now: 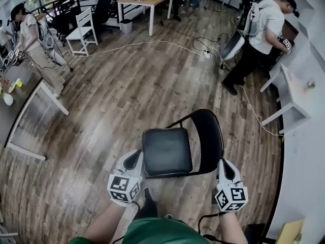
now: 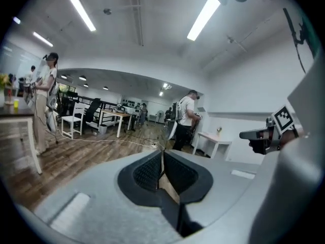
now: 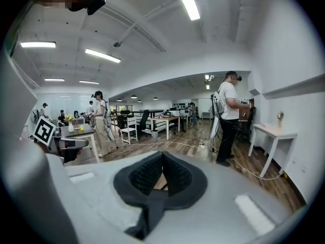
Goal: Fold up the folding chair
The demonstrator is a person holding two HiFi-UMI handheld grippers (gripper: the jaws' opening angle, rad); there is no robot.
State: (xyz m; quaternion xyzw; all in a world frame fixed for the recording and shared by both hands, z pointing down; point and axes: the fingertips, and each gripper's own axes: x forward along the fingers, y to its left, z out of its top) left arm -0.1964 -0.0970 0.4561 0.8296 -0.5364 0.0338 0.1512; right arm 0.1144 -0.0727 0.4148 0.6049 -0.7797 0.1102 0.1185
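Observation:
The black folding chair point(image 1: 166, 151) stands unfolded on the wood floor just ahead of me, with its backrest point(image 1: 208, 133) to the right of the seat. My left gripper point(image 1: 133, 159) hovers by the seat's near left edge, shut and empty. My right gripper point(image 1: 227, 168) hovers beside the backrest's near right side, also shut and empty. In the left gripper view the left gripper point(image 2: 162, 154) has its pads together, and the other gripper's marker cube point(image 2: 283, 119) shows at right. In the right gripper view the right gripper point(image 3: 162, 156) is equally shut. In both gripper views the chair is hidden.
A white cable point(image 1: 132, 44) runs across the floor to a power strip point(image 1: 207, 54). One person point(image 1: 259, 34) stands at the white desks point(image 1: 289, 98) on the right, another person point(image 1: 35, 44) by a table point(image 1: 30, 116) on the left. A white chair point(image 1: 82, 30) and wooden table point(image 1: 144, 3) stand farther off.

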